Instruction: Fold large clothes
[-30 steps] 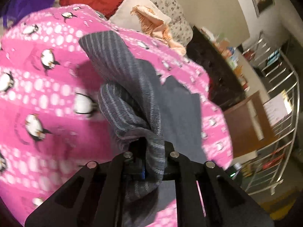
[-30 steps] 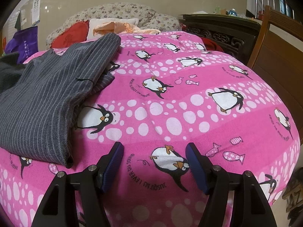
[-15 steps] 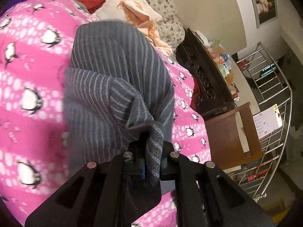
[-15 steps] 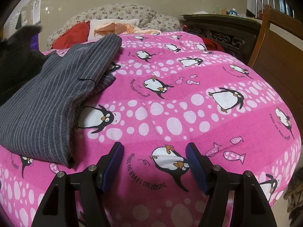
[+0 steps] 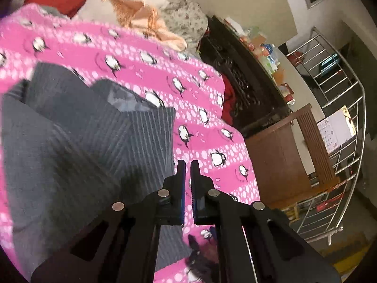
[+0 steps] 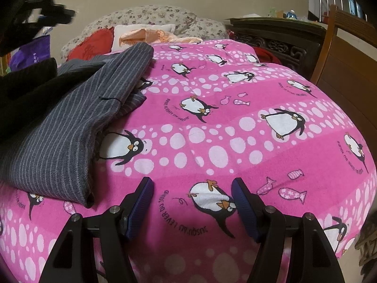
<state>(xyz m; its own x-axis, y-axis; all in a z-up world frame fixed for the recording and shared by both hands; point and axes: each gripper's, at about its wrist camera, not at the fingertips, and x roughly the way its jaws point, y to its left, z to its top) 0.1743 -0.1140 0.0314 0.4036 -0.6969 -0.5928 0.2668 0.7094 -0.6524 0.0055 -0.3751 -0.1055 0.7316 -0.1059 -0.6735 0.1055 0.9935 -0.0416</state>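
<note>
A grey pinstriped garment (image 5: 77, 141) lies folded on the pink penguin blanket (image 5: 193, 89); in the right wrist view it (image 6: 70, 127) lies at the left. My left gripper (image 5: 187, 165) hovers above the garment's right edge, its fingers nearly together with a thin gap and nothing between them. My right gripper (image 6: 192, 186) is open and empty, low over the blanket's near edge, to the right of the garment. The left gripper (image 6: 47, 11) also shows blurred at the upper left of the right wrist view.
Pillows (image 6: 141, 30) and an orange cloth (image 5: 141, 21) lie at the bed's far end. A dark carved cabinet (image 6: 278, 40) and a wooden chair (image 6: 348, 54) stand to the right. A metal railing (image 5: 334, 94) is beyond.
My left gripper carried the held part of the garment over, let it go and lifted away; the garment now lies flat. The right gripper has not moved.
</note>
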